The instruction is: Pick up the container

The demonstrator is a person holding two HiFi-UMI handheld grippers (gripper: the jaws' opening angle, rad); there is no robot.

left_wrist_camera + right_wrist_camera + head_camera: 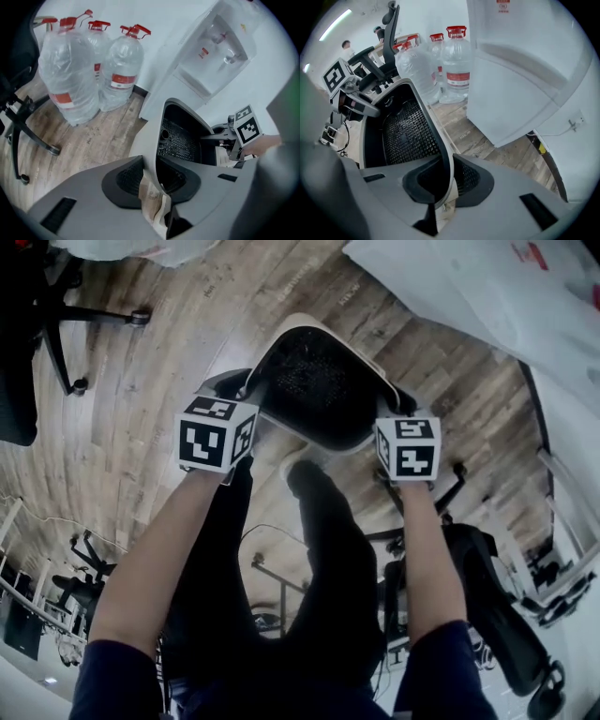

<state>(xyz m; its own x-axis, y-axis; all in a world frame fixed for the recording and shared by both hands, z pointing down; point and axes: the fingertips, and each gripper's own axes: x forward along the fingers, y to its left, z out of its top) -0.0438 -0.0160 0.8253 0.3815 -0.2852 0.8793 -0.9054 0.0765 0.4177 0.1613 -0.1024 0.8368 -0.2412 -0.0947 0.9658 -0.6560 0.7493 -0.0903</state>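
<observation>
The container (317, 381) is a white-rimmed bin with a black mesh inside, held in the air above the wooden floor between my two grippers. My left gripper (246, 392) is shut on its left wall and my right gripper (392, 407) on its right wall. In the left gripper view the jaws (150, 185) pinch the container's grey-white wall (151, 136), with a beige scrap of paper (152, 199) at the pads. In the right gripper view the jaws (446, 180) clamp the opposite wall (440, 140), with the mesh (405, 133) to the left.
Several large water bottles (79, 70) with red caps stand on the floor beside a white water dispenser (211, 51). Office chair bases stand at the left (66, 324) and lower right (497, 615). The person's dark legs (319, 568) are below the container.
</observation>
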